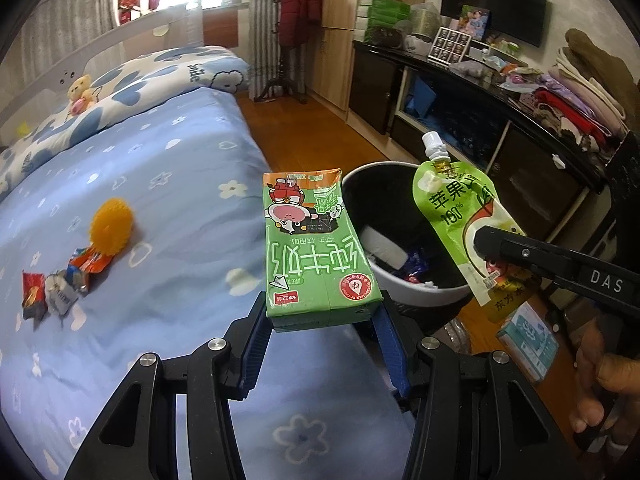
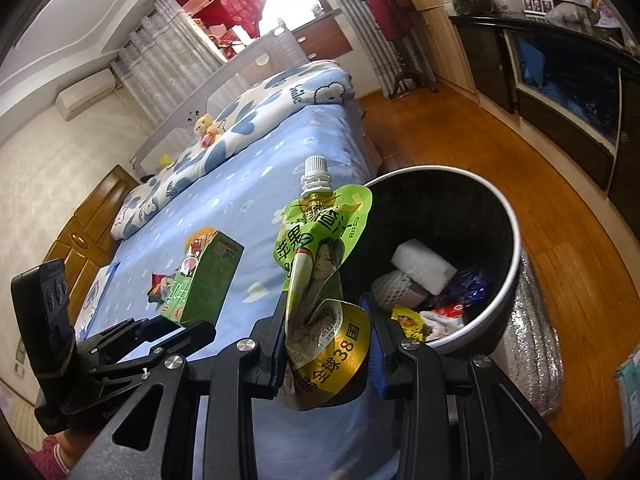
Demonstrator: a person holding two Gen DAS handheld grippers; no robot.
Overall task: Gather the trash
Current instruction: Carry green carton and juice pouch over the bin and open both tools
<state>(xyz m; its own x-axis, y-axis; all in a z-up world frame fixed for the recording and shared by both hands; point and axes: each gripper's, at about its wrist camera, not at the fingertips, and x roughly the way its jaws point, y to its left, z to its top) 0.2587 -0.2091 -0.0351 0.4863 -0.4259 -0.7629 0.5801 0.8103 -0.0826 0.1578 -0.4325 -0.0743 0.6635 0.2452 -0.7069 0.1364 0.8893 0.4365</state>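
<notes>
The left gripper (image 1: 322,320) clamped a green milk carton (image 1: 316,248) above the bed's (image 1: 180,184) side edge; the right gripper (image 2: 326,344) pinched a crumpled juice pouch (image 2: 320,264). Both were mid-carry, just short of the bin (image 2: 508,216) on the floor beyond. Next, each load needed bringing over its rim before release. Wrappers (image 1: 60,284) lay farther along the bed.
</notes>
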